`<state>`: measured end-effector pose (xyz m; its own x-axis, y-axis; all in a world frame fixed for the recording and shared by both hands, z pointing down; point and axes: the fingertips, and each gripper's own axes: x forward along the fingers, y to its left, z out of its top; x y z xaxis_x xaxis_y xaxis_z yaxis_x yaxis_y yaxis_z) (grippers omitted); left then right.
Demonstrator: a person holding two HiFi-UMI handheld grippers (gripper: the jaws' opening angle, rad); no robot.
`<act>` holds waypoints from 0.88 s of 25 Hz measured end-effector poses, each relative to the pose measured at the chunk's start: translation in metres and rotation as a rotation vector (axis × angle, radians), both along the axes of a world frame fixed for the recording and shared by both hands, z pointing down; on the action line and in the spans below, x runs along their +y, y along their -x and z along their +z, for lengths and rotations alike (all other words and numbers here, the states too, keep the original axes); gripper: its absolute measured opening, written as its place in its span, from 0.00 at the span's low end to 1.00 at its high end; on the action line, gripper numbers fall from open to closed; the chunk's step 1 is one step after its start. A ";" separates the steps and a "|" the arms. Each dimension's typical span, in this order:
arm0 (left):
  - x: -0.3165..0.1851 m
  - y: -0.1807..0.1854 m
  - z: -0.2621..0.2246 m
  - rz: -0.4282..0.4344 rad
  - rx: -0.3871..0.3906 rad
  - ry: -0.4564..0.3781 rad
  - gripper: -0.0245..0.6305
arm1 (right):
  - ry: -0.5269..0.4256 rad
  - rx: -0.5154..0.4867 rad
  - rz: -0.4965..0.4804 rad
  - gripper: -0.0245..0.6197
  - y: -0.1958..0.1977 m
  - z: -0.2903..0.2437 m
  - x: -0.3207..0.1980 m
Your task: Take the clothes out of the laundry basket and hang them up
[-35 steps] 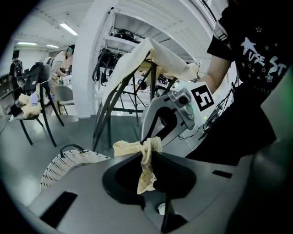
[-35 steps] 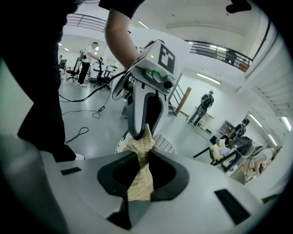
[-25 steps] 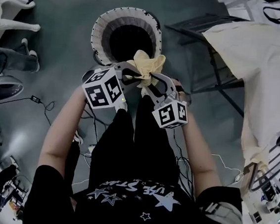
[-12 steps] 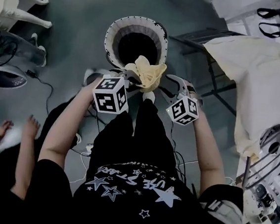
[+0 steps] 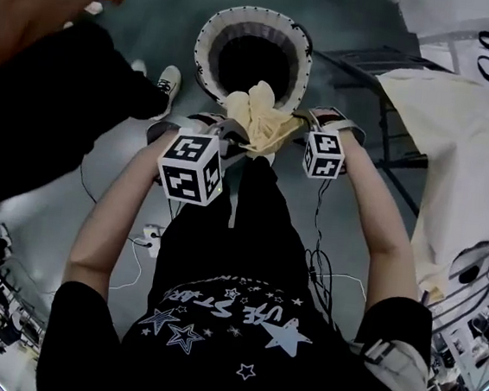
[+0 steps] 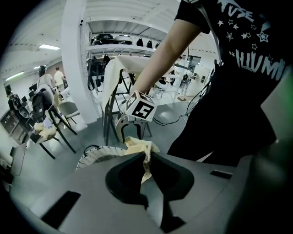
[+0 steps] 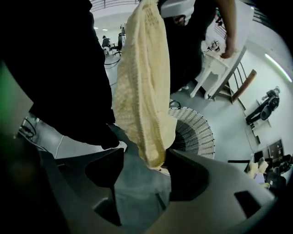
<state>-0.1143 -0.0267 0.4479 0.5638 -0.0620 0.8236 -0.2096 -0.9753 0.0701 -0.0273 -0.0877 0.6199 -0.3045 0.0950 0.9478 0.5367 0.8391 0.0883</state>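
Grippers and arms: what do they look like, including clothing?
Both the left gripper and right gripper have broad grey bodies with dark wedge-shaped jaws; each carries a white cube of black square markers. Arms are bare below a black short-sleeved T-shirt printed with white stars.

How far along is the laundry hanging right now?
Done: the yellow garment is out of the laundry basket, and a cream cloth drapes the rack. In hand: the left gripper is shut on the garment; the right gripper's jaws have just been opening, garment hanging loose between them. Left: hanging it; the basket's dark inside hides any remainder.
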 end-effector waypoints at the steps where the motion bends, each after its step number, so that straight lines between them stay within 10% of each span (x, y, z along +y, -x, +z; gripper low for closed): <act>1: 0.000 -0.001 0.002 0.000 -0.004 0.001 0.11 | 0.001 0.007 -0.007 0.51 -0.001 0.005 -0.005; 5: 0.007 -0.004 0.010 -0.019 0.005 0.029 0.11 | 0.048 0.026 -0.027 0.50 0.006 0.017 -0.011; 9: 0.007 0.002 0.014 -0.052 0.009 0.042 0.11 | 0.043 0.037 -0.037 0.20 0.018 0.019 -0.013; 22: 0.004 0.062 -0.006 -0.224 -0.007 -0.055 0.11 | -0.072 -0.186 0.565 0.11 0.000 -0.095 -0.054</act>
